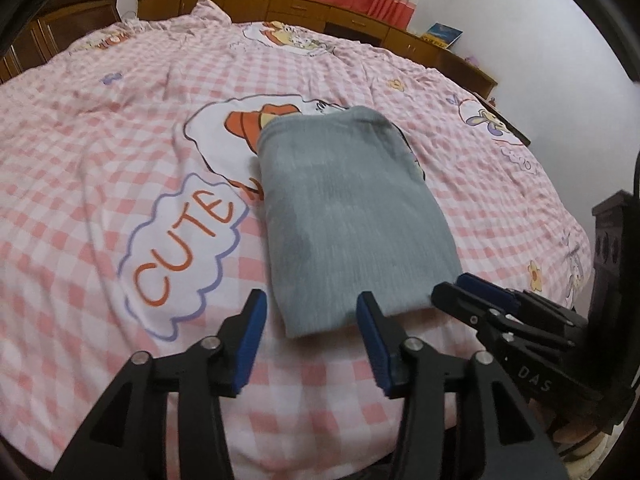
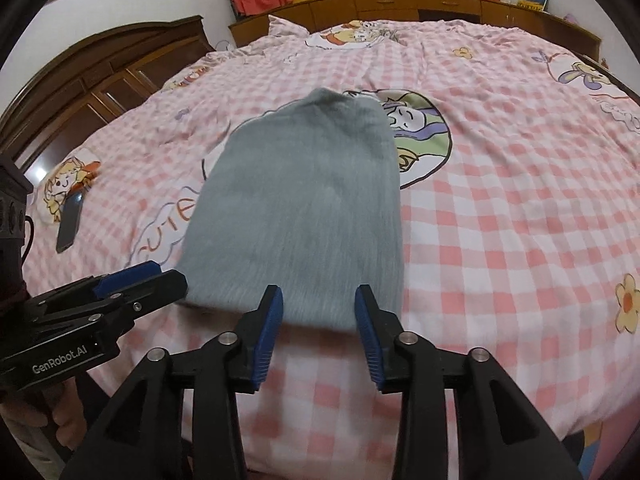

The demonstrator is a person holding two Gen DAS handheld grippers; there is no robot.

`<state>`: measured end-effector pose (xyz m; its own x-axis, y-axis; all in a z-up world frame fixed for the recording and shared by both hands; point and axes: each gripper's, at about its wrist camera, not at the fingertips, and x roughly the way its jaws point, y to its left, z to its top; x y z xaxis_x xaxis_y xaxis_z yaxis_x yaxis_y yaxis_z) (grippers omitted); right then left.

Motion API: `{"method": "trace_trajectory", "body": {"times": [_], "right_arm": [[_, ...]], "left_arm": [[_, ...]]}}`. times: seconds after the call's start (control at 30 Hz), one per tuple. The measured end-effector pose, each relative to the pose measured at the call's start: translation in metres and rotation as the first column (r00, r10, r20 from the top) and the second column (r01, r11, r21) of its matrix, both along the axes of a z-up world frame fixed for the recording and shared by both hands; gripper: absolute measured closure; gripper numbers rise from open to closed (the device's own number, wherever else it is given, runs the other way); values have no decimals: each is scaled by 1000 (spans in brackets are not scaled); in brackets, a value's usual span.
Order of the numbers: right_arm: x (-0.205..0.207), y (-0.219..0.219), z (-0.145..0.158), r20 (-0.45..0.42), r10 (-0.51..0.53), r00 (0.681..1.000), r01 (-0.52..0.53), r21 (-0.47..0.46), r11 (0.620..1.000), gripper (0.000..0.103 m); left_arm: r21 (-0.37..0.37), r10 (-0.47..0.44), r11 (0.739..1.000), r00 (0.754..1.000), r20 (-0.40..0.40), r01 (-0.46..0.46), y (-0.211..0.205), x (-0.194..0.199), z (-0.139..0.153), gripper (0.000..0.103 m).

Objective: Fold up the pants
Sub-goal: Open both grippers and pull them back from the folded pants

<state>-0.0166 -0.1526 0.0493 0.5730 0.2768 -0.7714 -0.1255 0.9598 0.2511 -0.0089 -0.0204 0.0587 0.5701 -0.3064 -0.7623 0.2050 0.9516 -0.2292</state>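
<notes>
The grey pants (image 1: pixel 340 208) lie folded into a compact rectangle on the pink checked bed cover (image 1: pixel 80 168). My left gripper (image 1: pixel 311 304) is at the near left corner of the pants. Its blue pads stand apart, with the fabric's edge between them but not pinched. My right gripper (image 2: pixel 318 296) sits at the near edge of the pants (image 2: pixel 304 200), jaws apart, the cloth untouched by the pads. Each gripper shows in the other's view: the right gripper (image 1: pixel 454 286) by the near right corner, the left gripper (image 2: pixel 168 274) by the near left corner.
A dark phone (image 2: pixel 70 220) lies on the cover to the left. A wooden headboard (image 2: pixel 100 76) bounds the left side. Low wooden cabinets (image 1: pixel 320 12) with a book (image 1: pixel 444 34) run along the far edge. A hand (image 2: pixel 64 412) holds the left gripper.
</notes>
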Motion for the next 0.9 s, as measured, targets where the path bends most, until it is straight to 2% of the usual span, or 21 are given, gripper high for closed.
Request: {"method": "trace_trajectory", "body": {"times": [0.07,0.23,0.37,0.5,0.6,0.67,0.77,0.9], "right_arm": [[-6,0,3,5,-7,1000,7,-6,1000,57],[-16,-3,6,-2,-29,1000,29,-25,999,49],[-16,-9,3,-10,-54,999,53,-65,996,49],[-16,-17,-3,-20,-70,997,68,-93,993,48],[-15,-23,-13,-40,-88,995,84,-92,992,48],[-15,-24,-16,-38,-92,995,88,-93,992,48],[-14,-23,-20,-34,-97,995,93,-104,990,47],[-11,-18,-28,-48,-87,995,80,-127,989,45]], "left_arm": [[14,10,1000,1000,11,-11,0,-7,4,40],[45,39,998,999,12,-39,-1,-17,3,27],[153,62,986,998,20,-64,-9,-15,-3,25],[152,91,984,996,-3,-89,-11,-10,-13,22],[192,130,974,991,-37,-121,-11,-5,-26,18],[192,138,973,989,-51,-126,-8,-2,-32,18],[147,130,982,988,-79,-117,-6,3,-38,18],[116,126,986,989,-81,-117,-8,7,-41,15]]}}
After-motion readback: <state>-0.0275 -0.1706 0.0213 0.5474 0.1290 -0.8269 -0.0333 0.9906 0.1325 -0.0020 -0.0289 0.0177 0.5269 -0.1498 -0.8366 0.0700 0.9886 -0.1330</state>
